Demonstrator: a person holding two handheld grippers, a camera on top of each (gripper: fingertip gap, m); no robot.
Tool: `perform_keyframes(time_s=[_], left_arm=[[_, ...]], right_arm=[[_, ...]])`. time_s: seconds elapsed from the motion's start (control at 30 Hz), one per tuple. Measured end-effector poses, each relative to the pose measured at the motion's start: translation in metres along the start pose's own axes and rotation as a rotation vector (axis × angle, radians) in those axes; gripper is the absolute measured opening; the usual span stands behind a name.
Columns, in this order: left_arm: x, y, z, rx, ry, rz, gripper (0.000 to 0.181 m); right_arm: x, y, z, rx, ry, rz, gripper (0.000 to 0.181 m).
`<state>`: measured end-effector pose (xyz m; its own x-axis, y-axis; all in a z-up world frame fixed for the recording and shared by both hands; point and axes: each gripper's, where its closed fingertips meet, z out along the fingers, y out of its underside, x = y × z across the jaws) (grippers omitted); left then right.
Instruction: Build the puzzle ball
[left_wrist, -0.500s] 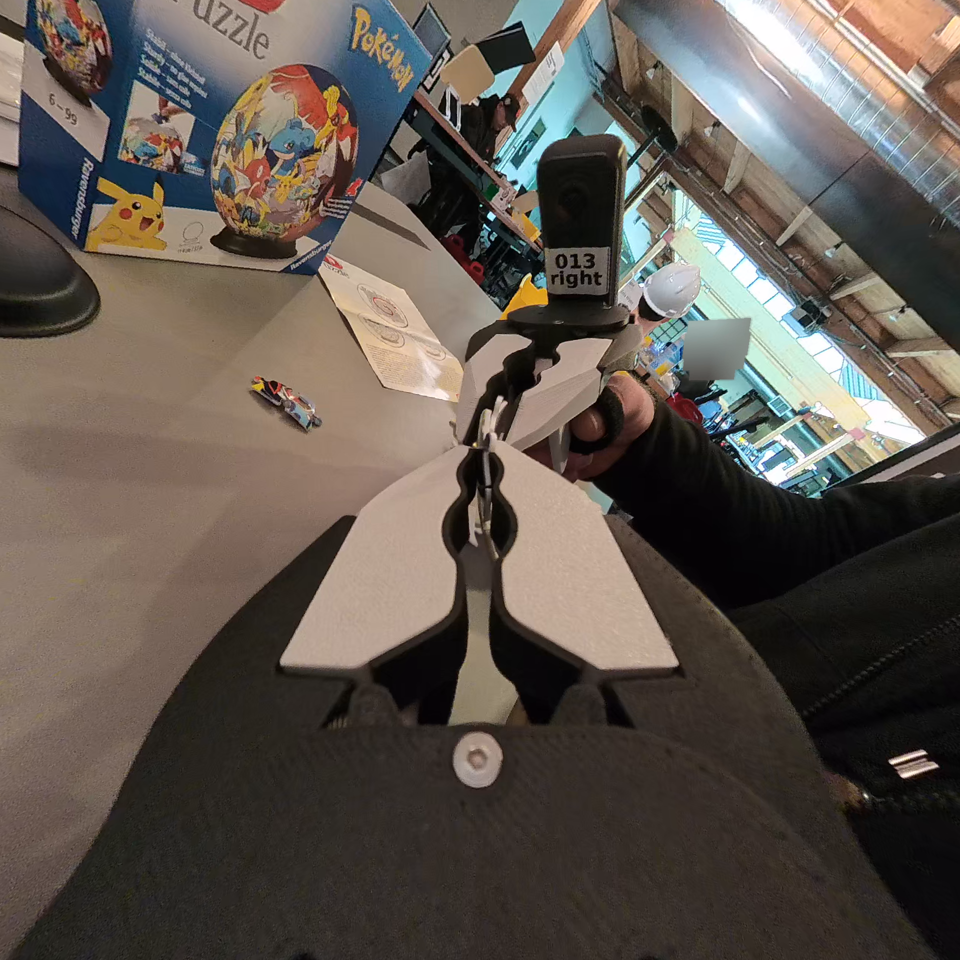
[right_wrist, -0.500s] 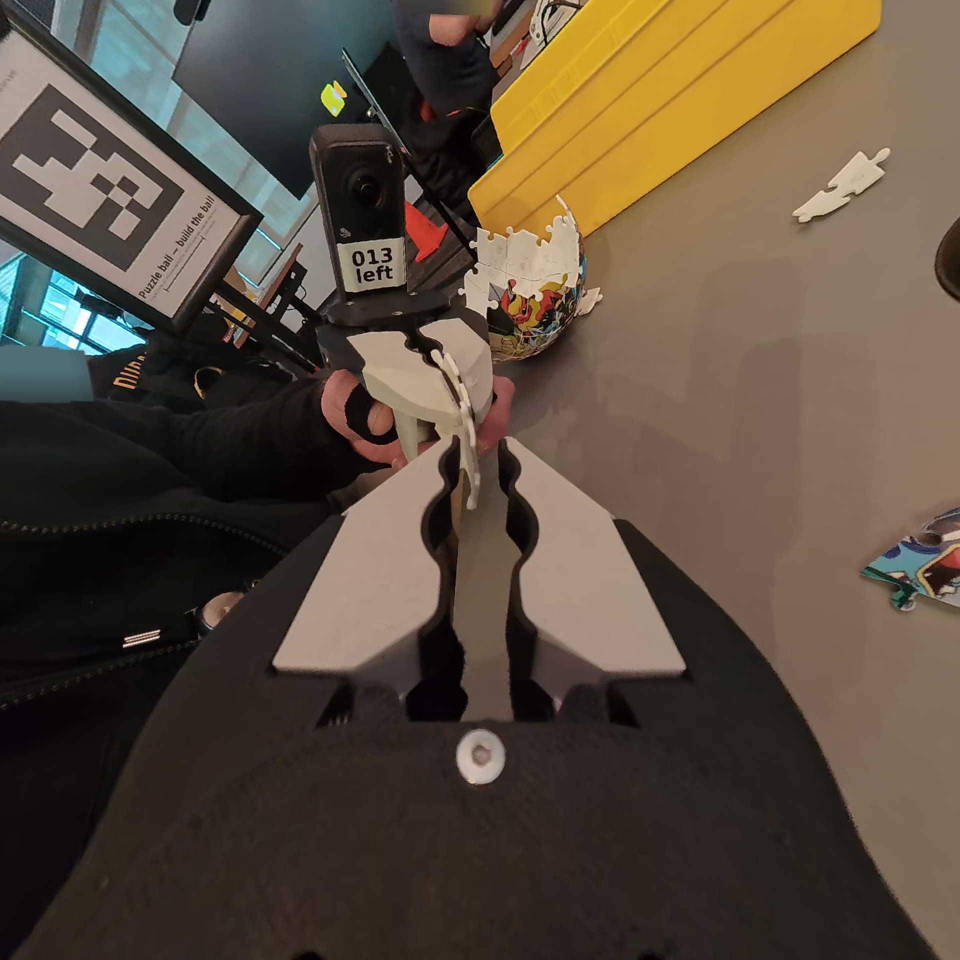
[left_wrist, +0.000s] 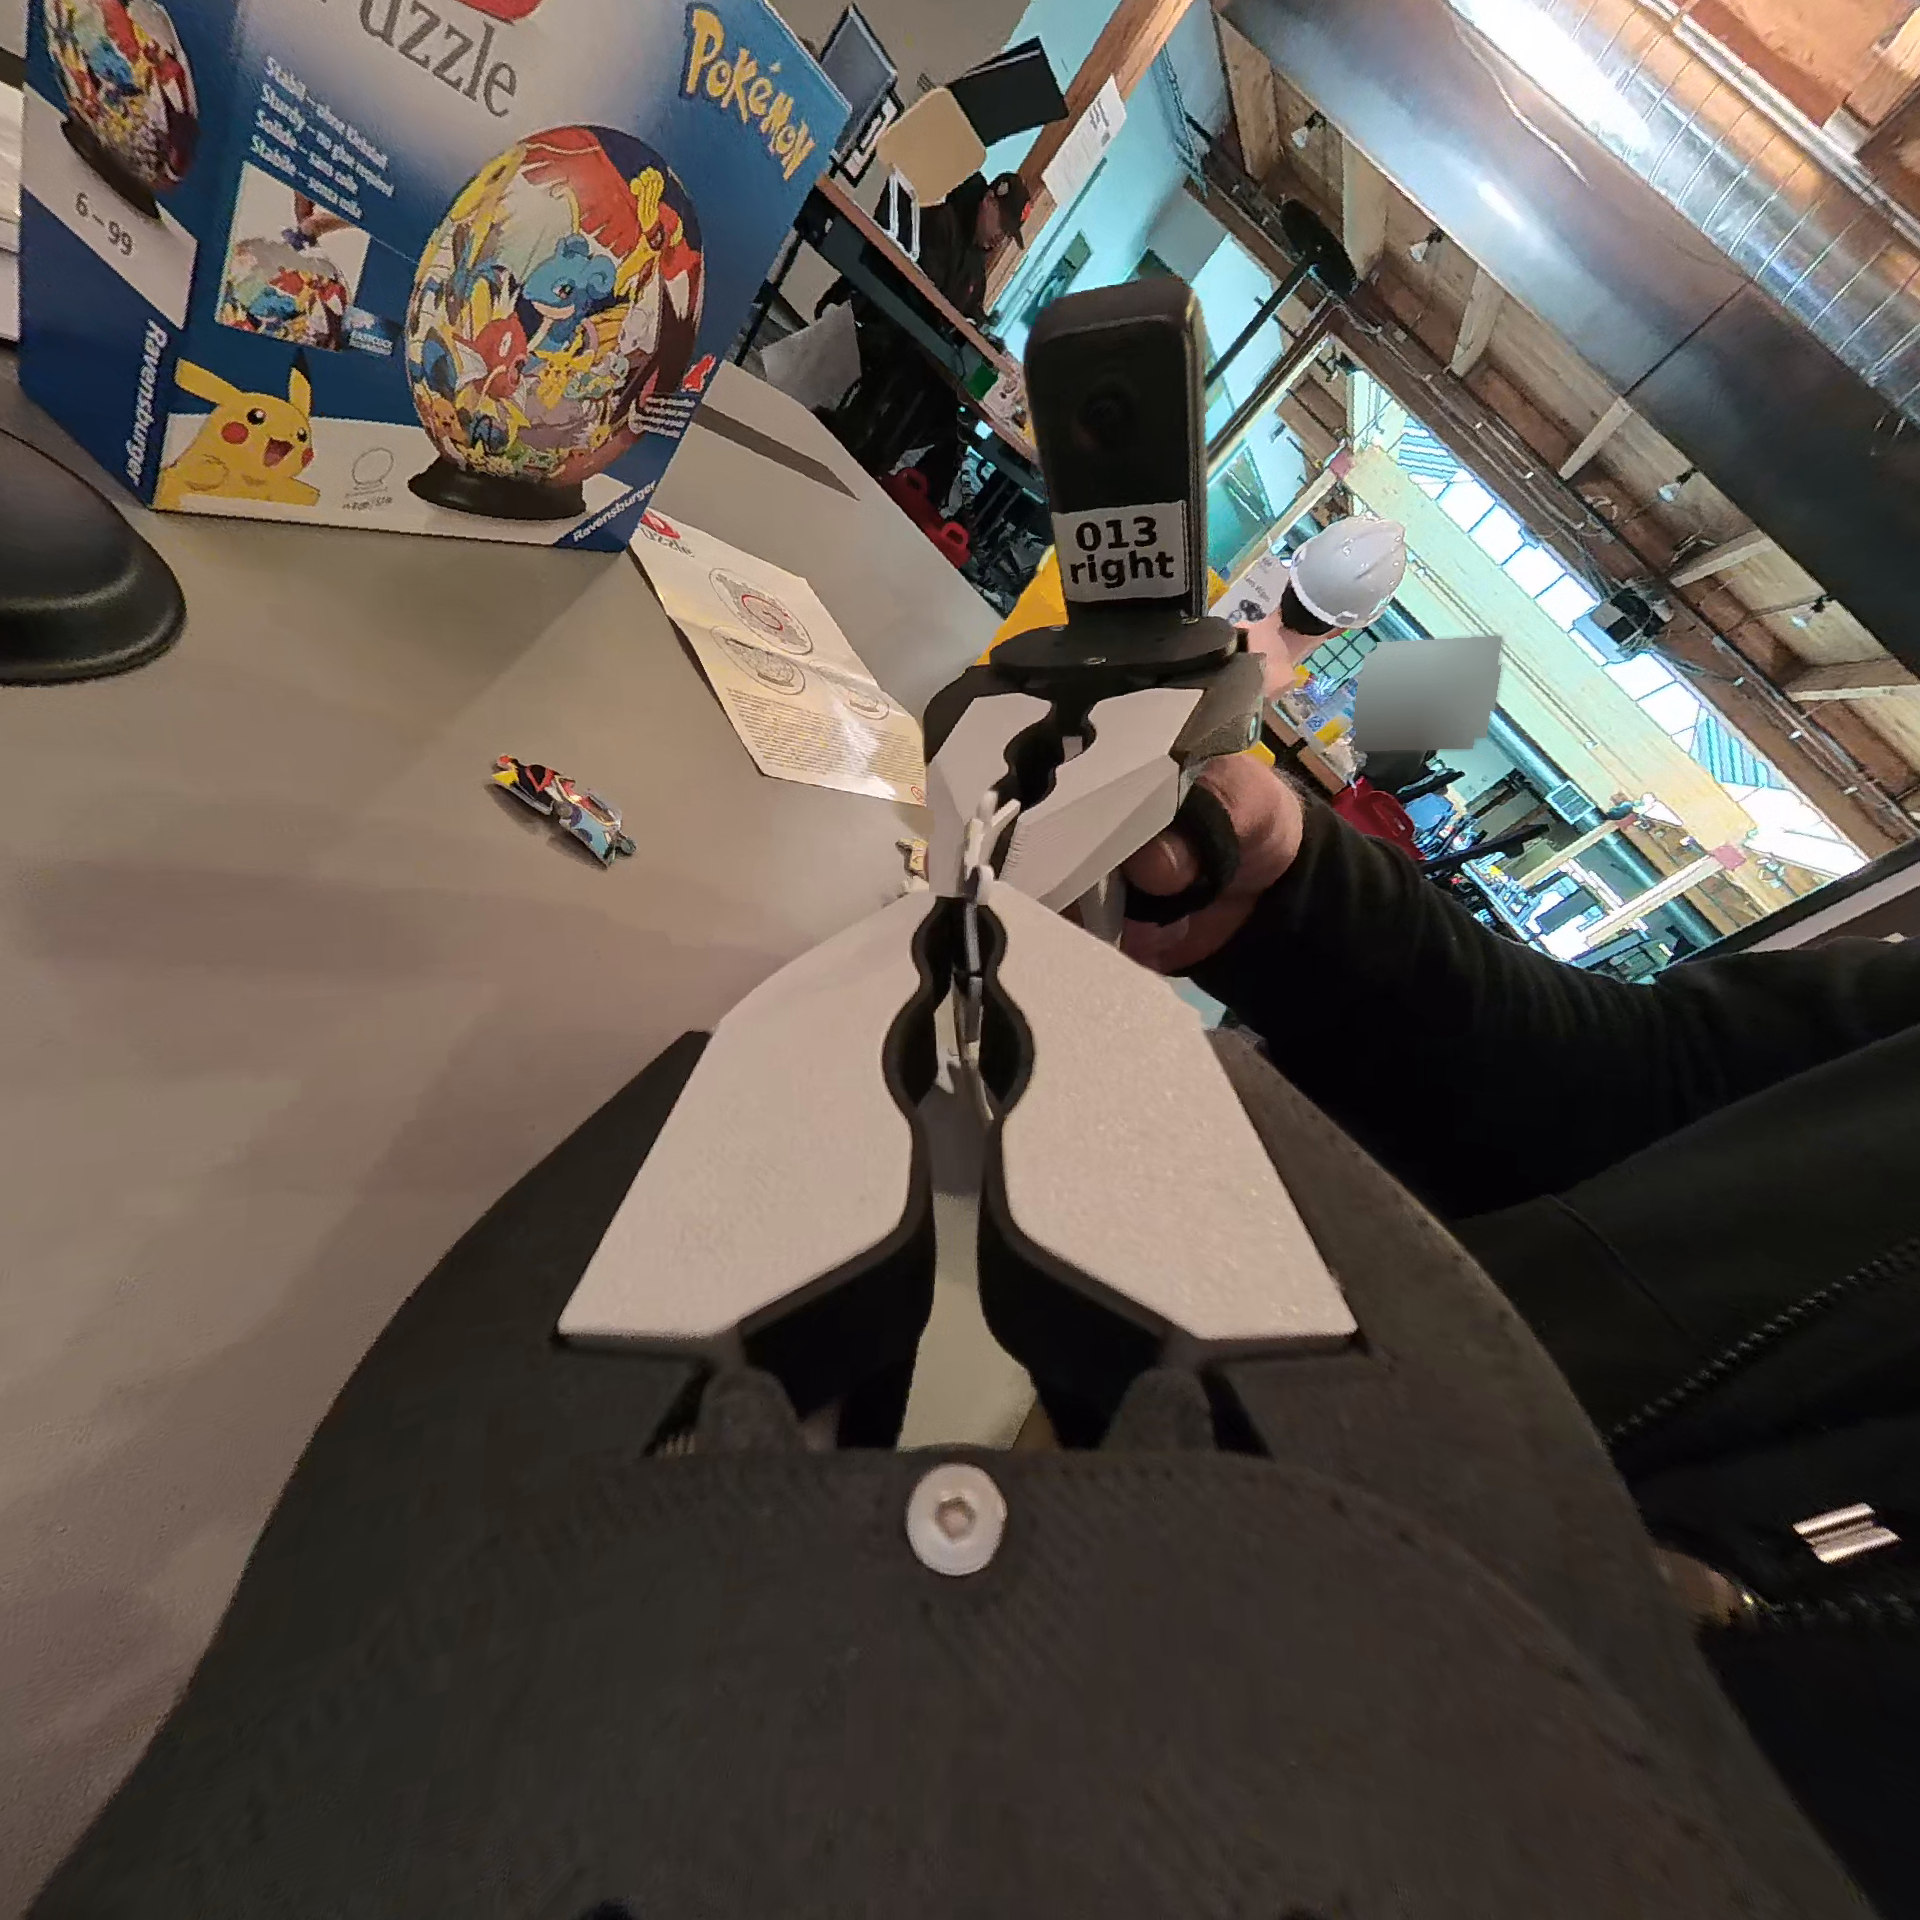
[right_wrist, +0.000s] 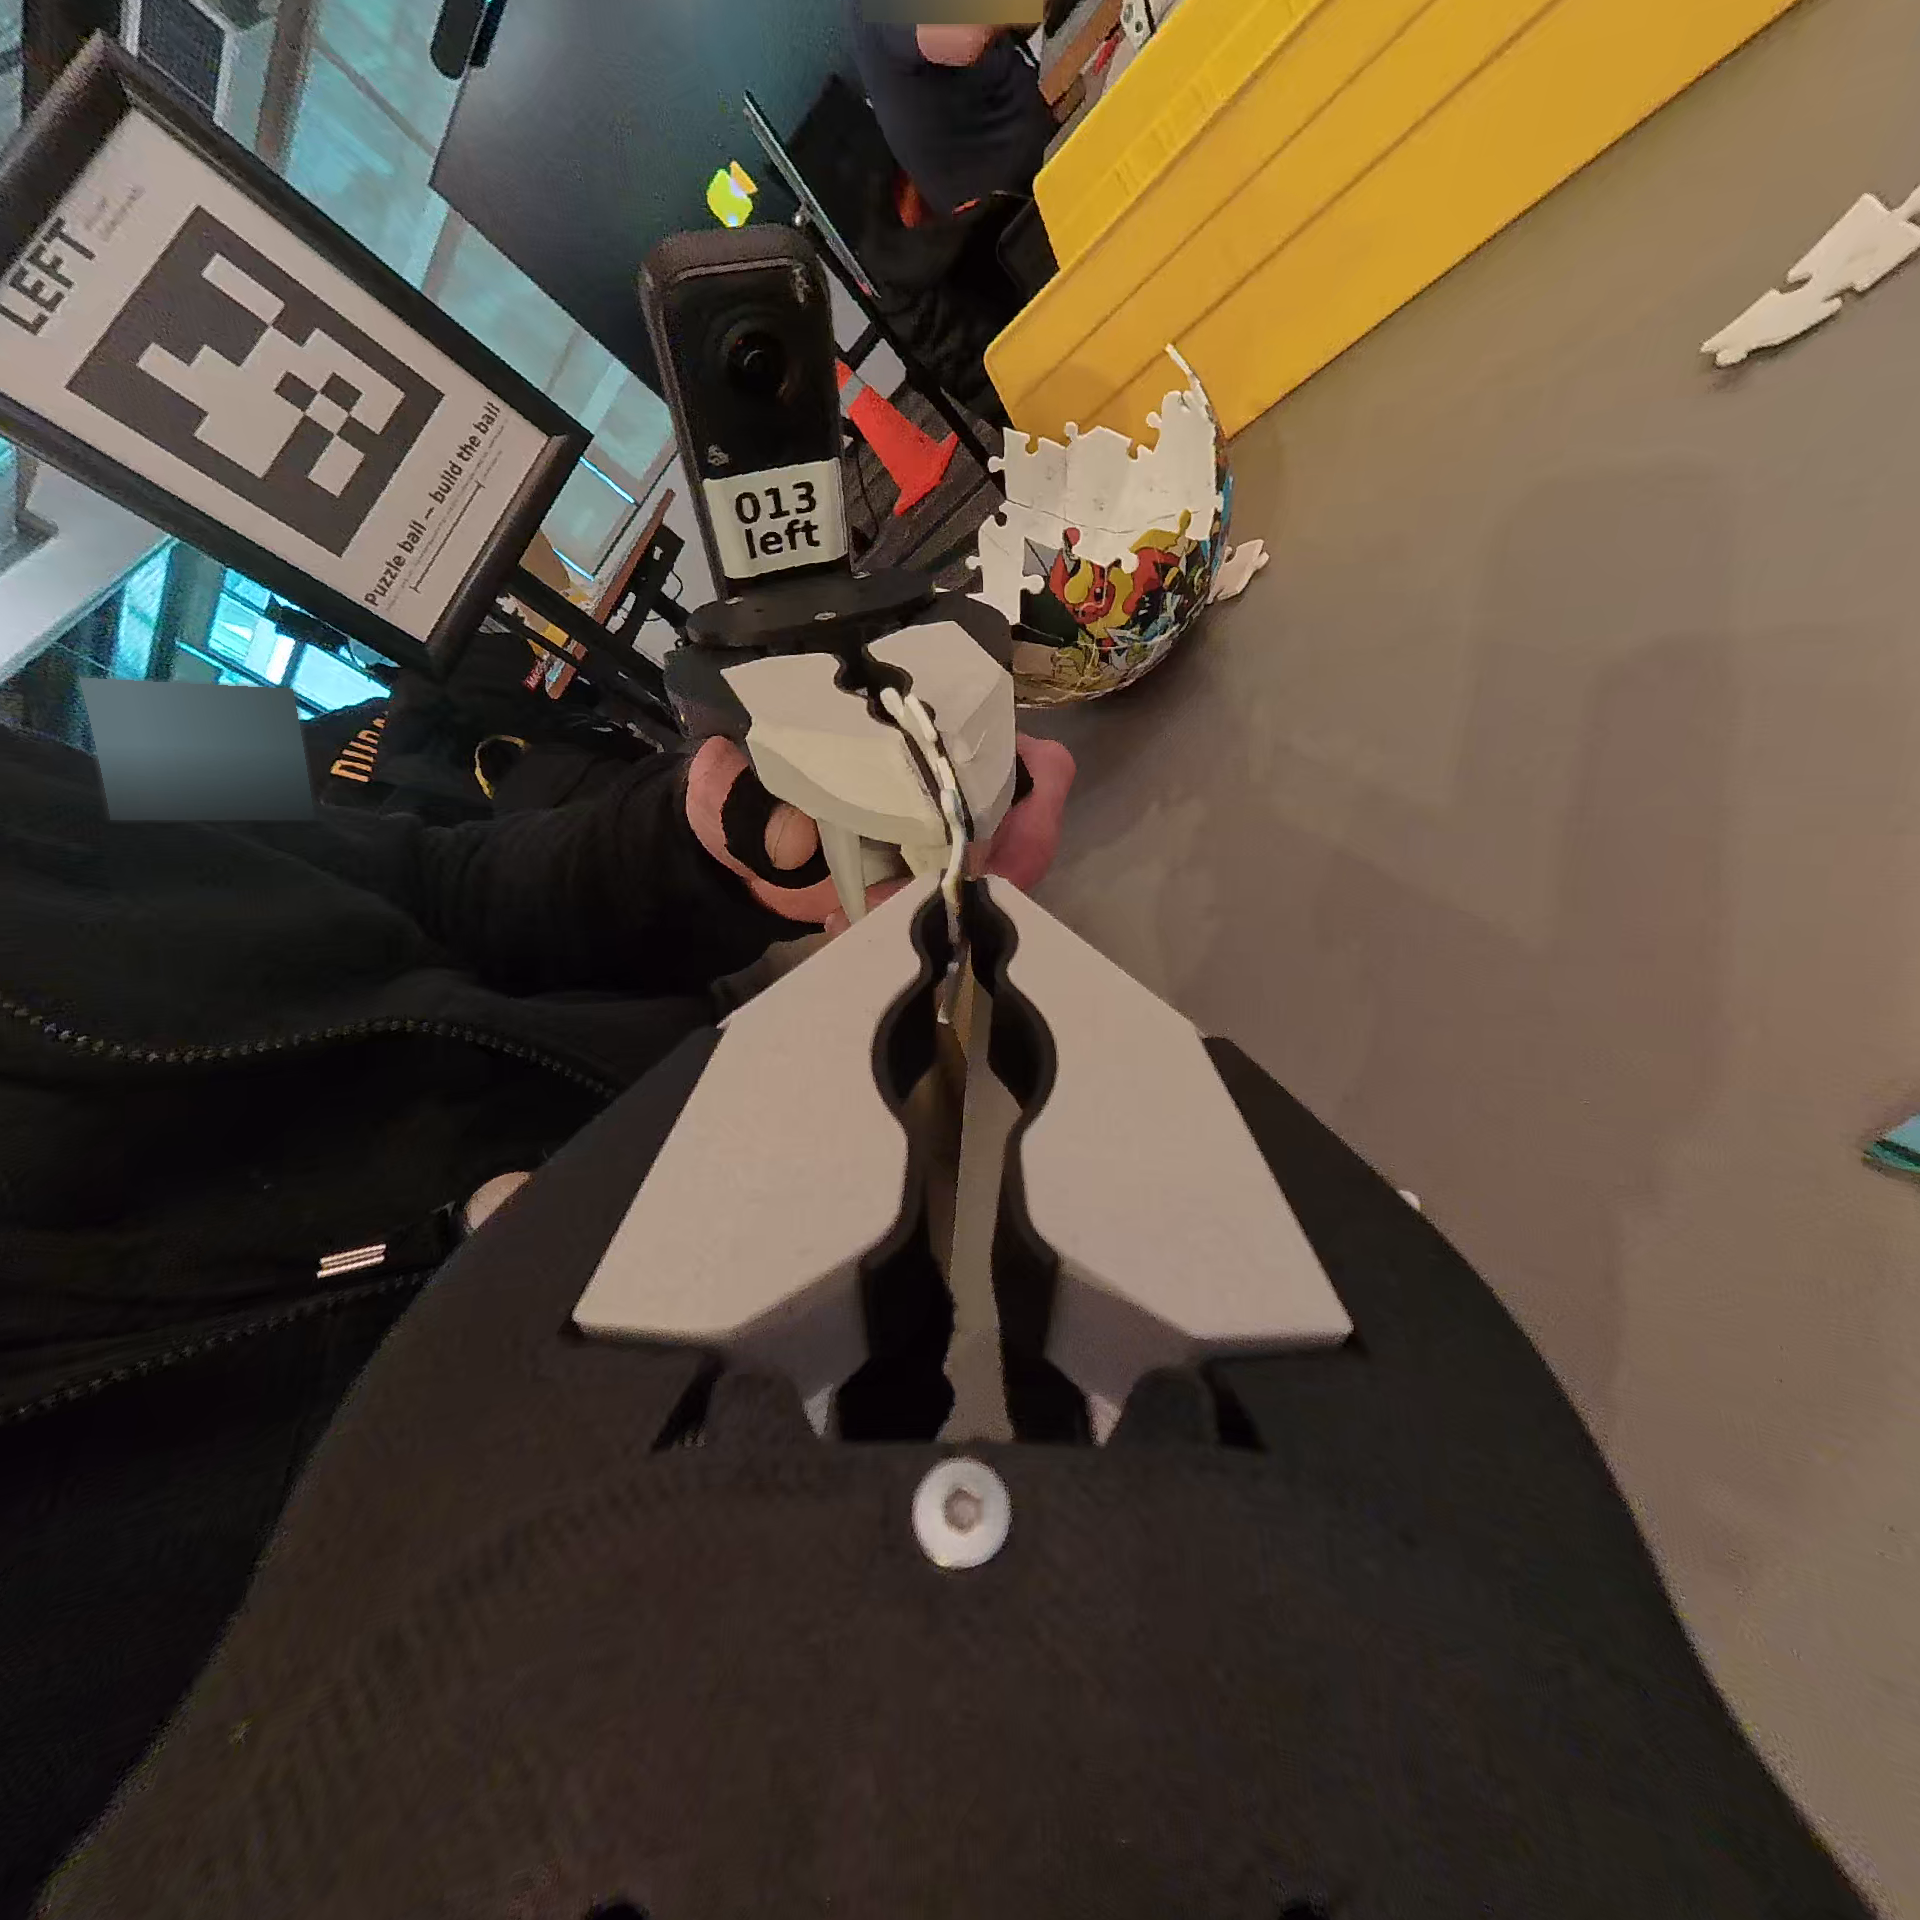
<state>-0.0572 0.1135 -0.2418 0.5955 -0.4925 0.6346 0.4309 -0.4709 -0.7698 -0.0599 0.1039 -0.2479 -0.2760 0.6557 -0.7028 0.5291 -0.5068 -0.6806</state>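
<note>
My left gripper is shut on a white-backed puzzle piece, seen edge-on between its jaws. My right gripper faces it tip to tip, a little above the grey table. In the right wrist view, my right gripper is shut on the end of a curved strip of pieces that the left gripper also grips. The pieces meet between the tips; the joint is hidden. The part-built puzzle ball, an open coloured shell, rests on the table behind.
The puzzle box, a leaflet, loose coloured pieces and a black rounded object lie on the left gripper's side. A yellow bin, a white piece, a coloured piece and a framed sign show in the right wrist view. Left and right tips are no more than a few centimetres apart.
Both grippers stay tip to tip on the pieces. The right wrist view has shifted slightly, so the coloured piece at its right edge is nearly out of frame.
</note>
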Motion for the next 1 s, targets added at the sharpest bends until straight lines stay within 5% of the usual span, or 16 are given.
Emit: perform_keyframes(time_s=[0.47,0.67,1.0], left_arm=[[-0.005,0.001,0.000,-0.003,-0.028,0.001,0.002],[-0.006,0.000,0.001,0.029,-0.020,-0.035,0.002],[-0.021,-0.007,-0.004,0.101,-0.074,-0.075,0.002]], right_arm=[[0.005,0.001,0.003,-0.023,0.051,-0.020,0.002],[0.006,-0.001,0.000,-0.016,0.067,-0.025,0.019],[0.033,-0.007,-0.043,0.019,0.255,-0.061,0.025]])
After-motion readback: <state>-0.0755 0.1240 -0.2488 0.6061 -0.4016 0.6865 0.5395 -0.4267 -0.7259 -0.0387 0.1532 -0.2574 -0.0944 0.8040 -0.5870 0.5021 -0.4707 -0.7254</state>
